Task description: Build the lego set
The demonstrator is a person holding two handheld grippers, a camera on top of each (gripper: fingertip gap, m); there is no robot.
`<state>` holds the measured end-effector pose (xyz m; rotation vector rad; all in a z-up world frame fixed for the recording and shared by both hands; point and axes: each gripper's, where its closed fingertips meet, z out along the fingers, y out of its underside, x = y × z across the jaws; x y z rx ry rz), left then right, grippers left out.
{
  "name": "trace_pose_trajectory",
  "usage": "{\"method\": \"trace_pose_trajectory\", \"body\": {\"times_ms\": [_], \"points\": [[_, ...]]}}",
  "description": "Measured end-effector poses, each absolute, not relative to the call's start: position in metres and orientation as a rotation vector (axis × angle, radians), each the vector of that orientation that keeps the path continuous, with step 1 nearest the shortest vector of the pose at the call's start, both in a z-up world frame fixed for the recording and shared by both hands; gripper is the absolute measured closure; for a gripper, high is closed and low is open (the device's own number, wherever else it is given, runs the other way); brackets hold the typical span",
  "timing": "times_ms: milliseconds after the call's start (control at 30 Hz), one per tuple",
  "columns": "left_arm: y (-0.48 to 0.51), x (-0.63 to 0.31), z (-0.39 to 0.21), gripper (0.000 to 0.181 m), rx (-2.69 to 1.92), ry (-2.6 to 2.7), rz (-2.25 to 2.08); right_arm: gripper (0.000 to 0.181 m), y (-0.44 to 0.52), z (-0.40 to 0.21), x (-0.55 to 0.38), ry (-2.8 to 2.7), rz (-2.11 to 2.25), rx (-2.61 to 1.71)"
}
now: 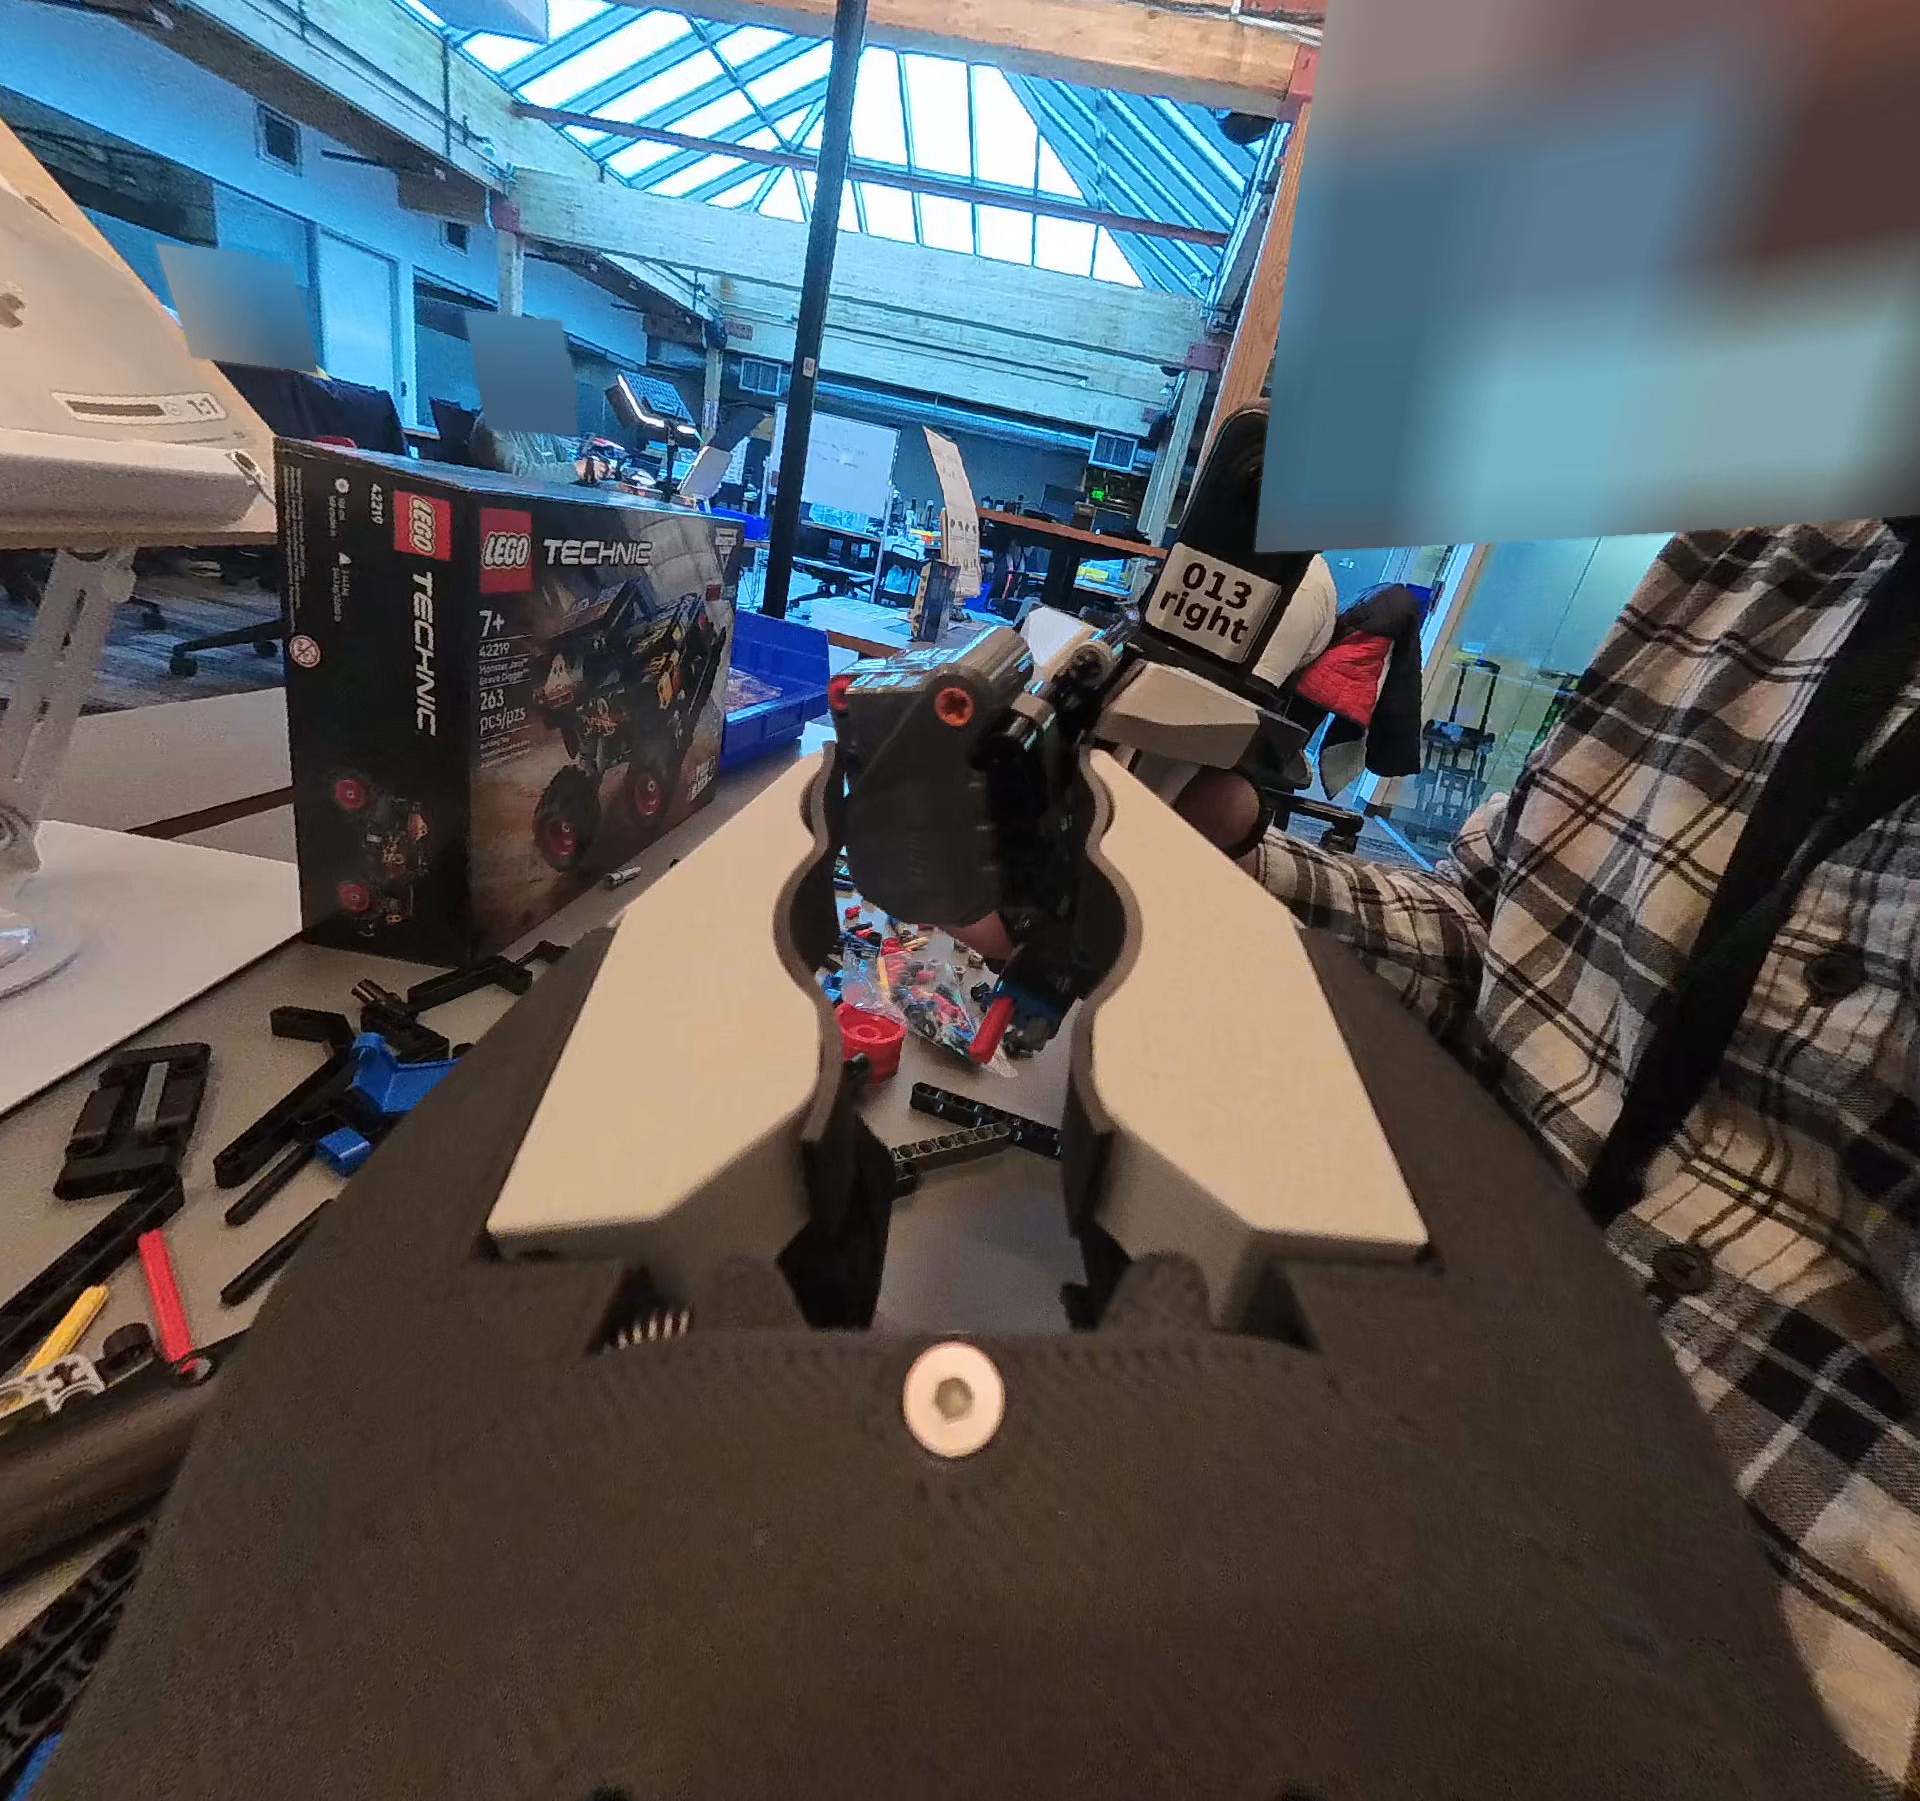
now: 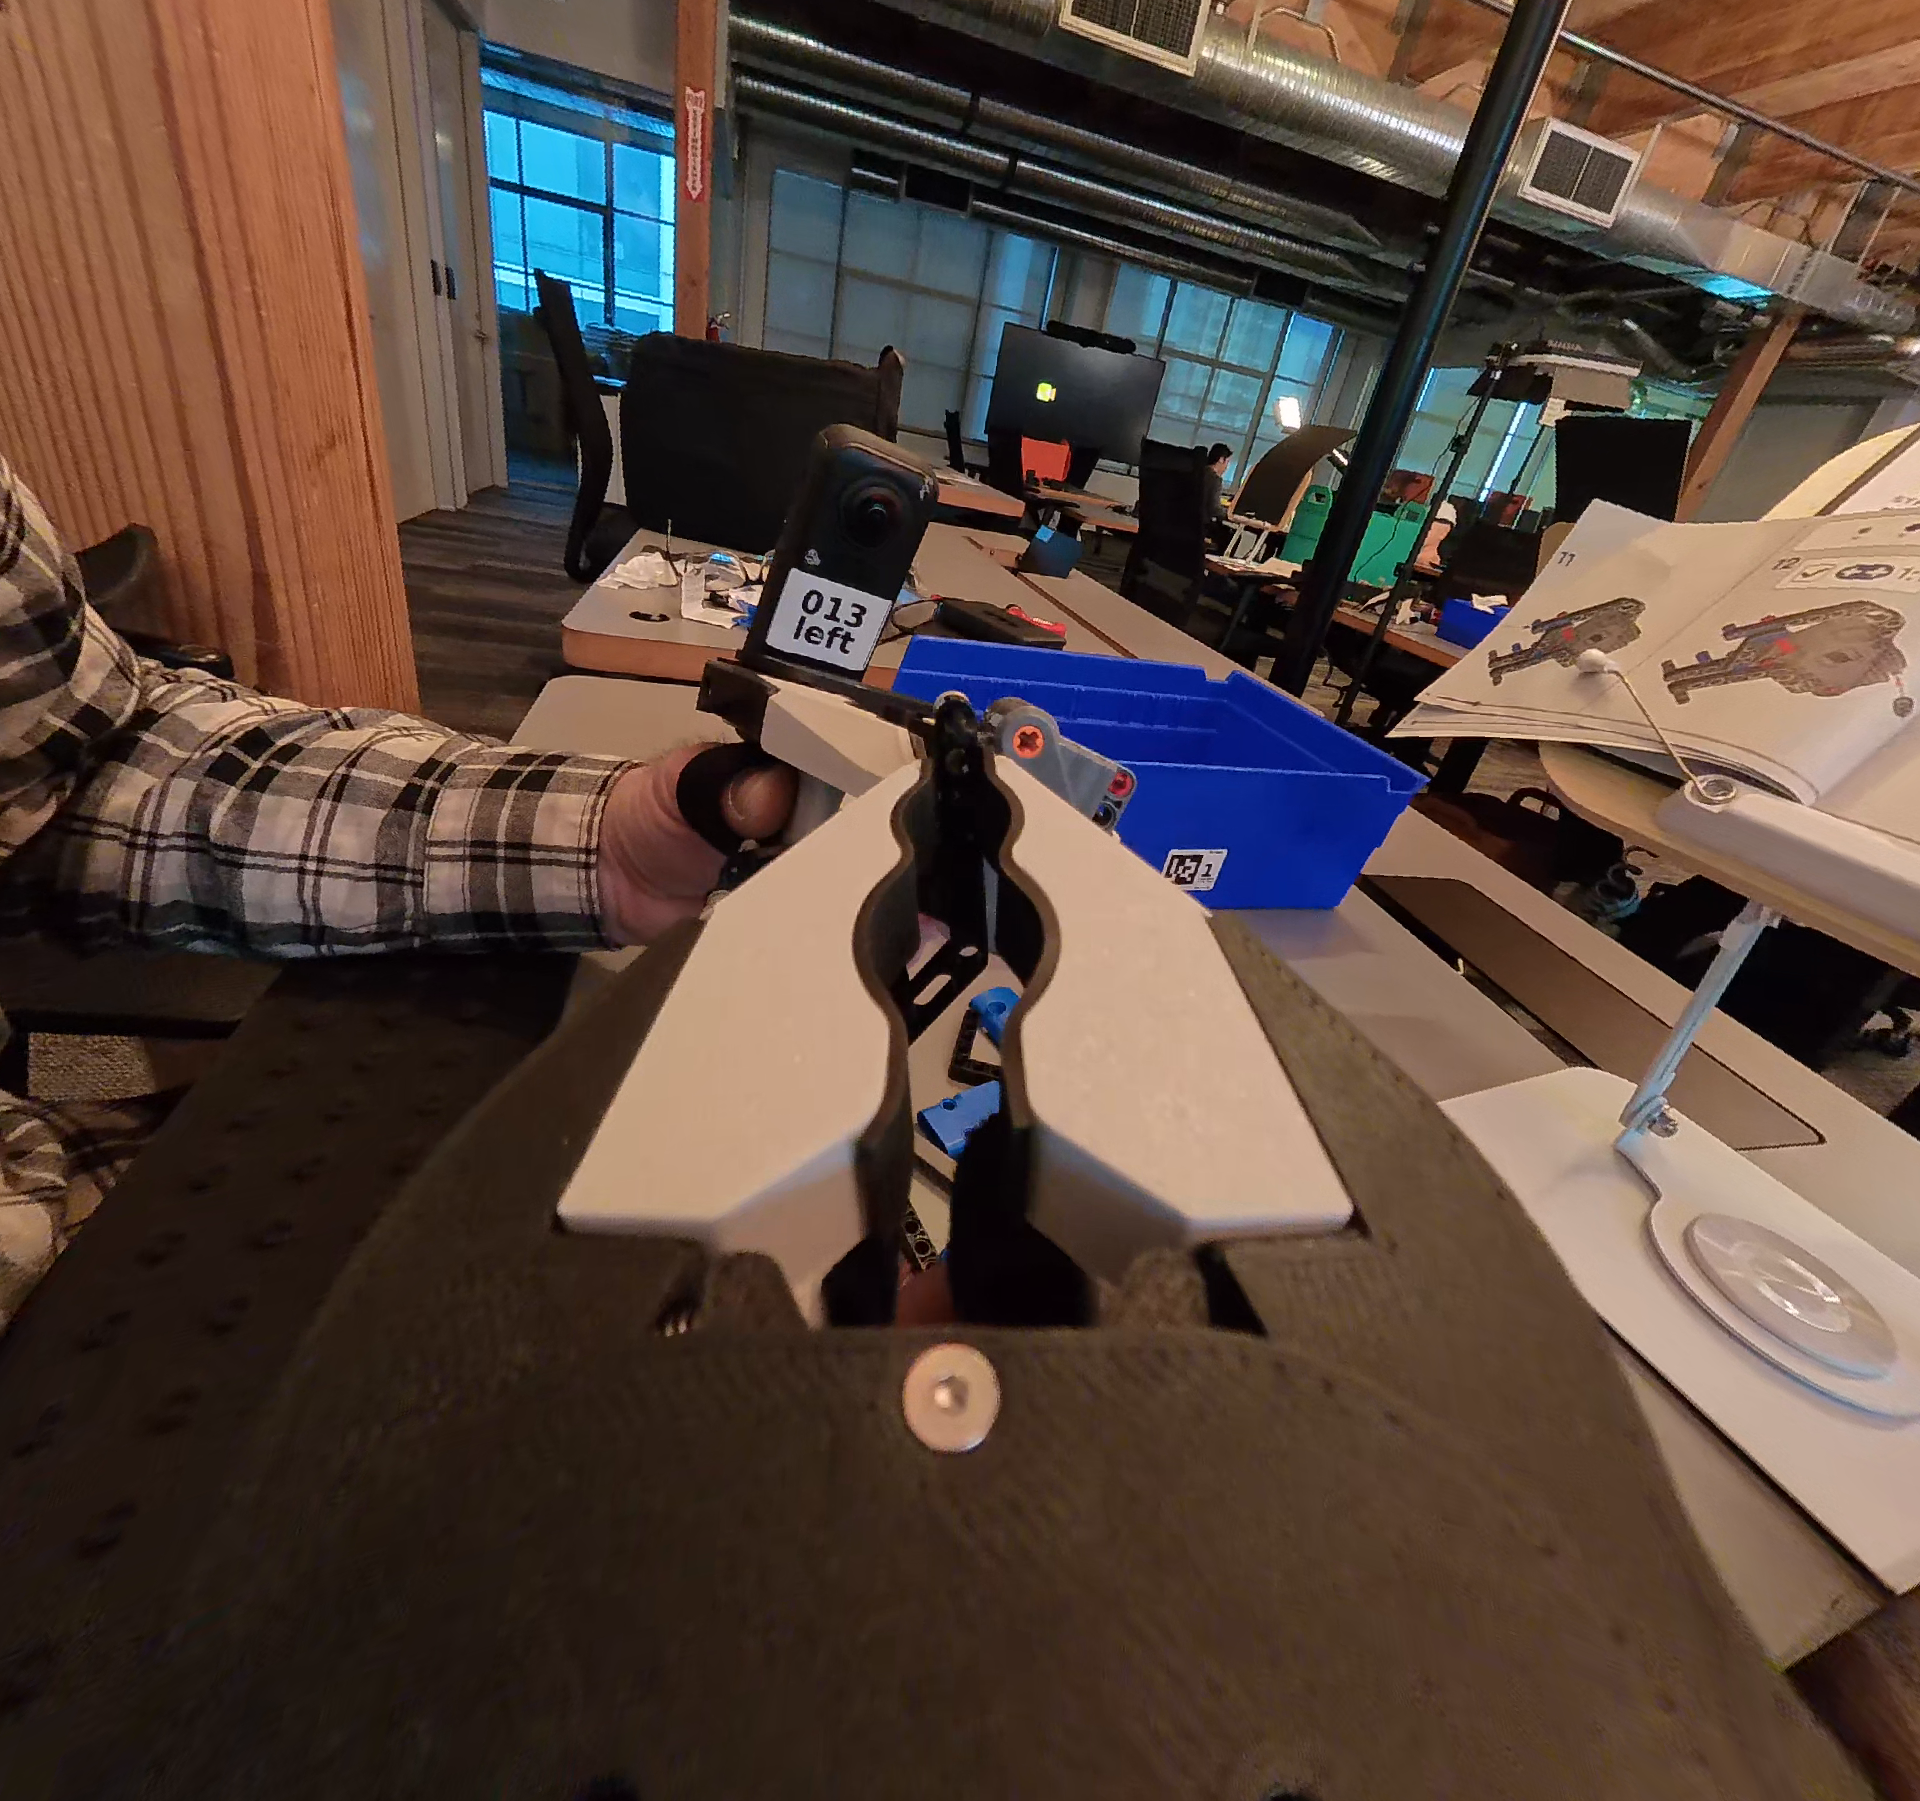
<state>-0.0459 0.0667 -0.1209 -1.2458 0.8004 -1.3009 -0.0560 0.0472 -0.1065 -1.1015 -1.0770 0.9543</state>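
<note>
You are holding the half-built model (image 1: 935, 795) in the air above the table (image 1: 208, 1003), between both grippers. Your left gripper (image 1: 951, 816) is clamping its fingers (image 1: 727, 972) around the dark grey body. Your right gripper (image 2: 961, 816) is closing its fingers (image 2: 1122, 972) on the model's black beam (the grey, orange-pinned end is poking out past the tips). Loose parts (image 1: 914, 993) are lying under the model; more black beams (image 1: 135, 1117) are lying toward the table's left edge. The box (image 1: 499, 691) is standing behind them, the blue bin (image 2: 1195, 764) beyond.
</note>
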Motion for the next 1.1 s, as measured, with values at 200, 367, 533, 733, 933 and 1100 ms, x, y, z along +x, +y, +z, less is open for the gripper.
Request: {"method": "trace_pose_trajectory", "body": {"times_ms": [200, 367, 533, 733, 933, 1100], "points": [[0.068, -0.044, -0.120, 0.140, -1.249, 0.793, -1.289, 0.176, 0.048, -0.107, -0.056, -1.074, 0.949, -1.106], [0.069, -0.042, -0.120, 0.141, -1.250, 0.788, -1.286, 0.176, 0.048, -0.107, -0.055, -1.073, 0.945, -1.107], [0.070, -0.042, -0.120, 0.140, -1.248, 0.789, -1.276, 0.176, 0.049, -0.107, -0.055, -1.072, 0.942, -1.107], [0.074, -0.044, -0.124, 0.141, -1.263, 0.789, -1.204, 0.176, 0.055, -0.112, -0.054, -1.071, 0.916, -1.136], [0.095, -0.048, -0.142, 0.141, -1.389, 0.876, -0.874, 0.173, 0.077, -0.135, -0.048, -1.154, 0.658, -1.212], [0.114, -0.060, -0.162, 0.142, -1.522, 1.000, -0.472, 0.176, 0.094, -0.157, -0.043, -1.243, 0.429, -1.246]]}}
